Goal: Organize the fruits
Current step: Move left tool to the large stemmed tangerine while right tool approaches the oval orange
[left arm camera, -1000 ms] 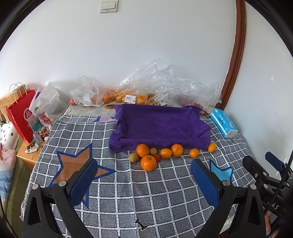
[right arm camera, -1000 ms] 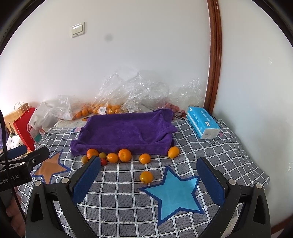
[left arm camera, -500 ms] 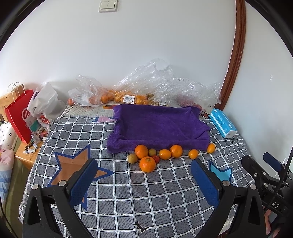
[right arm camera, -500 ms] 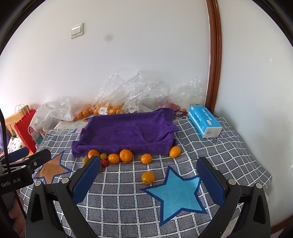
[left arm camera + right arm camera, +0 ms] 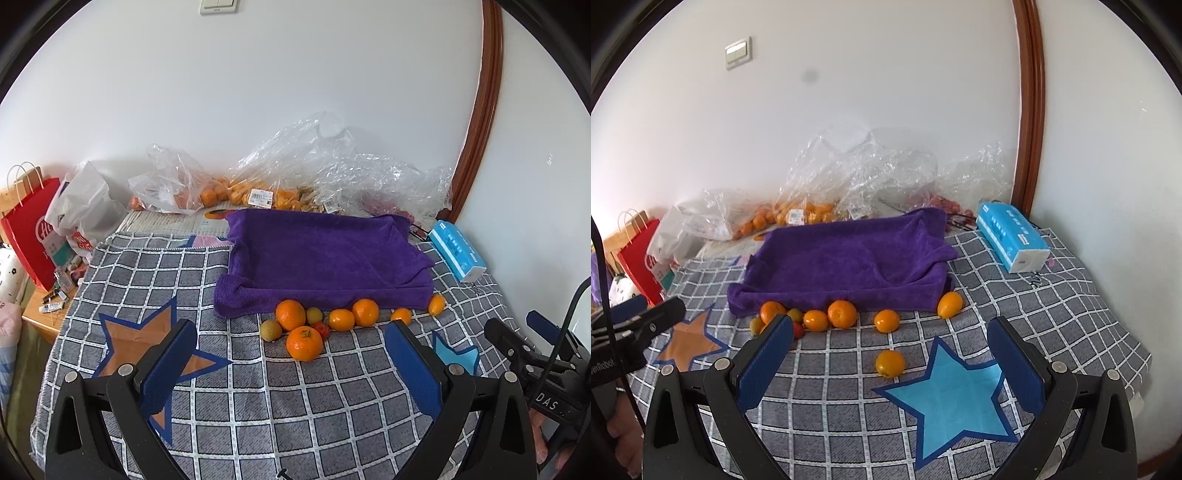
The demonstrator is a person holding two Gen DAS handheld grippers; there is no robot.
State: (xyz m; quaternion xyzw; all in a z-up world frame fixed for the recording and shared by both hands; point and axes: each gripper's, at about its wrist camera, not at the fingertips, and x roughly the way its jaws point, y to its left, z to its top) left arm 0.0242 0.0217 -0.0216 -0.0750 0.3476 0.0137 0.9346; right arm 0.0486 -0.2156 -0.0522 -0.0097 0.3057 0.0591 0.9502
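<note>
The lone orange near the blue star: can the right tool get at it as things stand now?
Probably yes. The right tool is open and empty, and the lone orange lies apart from the row, on bare cloth between the fingers' line, with nothing in front.

Both grippers have black frames with silver screws and blue-padded fingers (image 5: pixel 168 363).

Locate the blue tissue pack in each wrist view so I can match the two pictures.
Left wrist view: the blue tissue pack lies at the right edge, past the right end of the purple towel, near the wall.
Right wrist view: the blue tissue pack lies right of centre, beyond the towel's right corner, below the brown door frame.
Shared landmark: the purple towel with fruit along its near edge.
</note>
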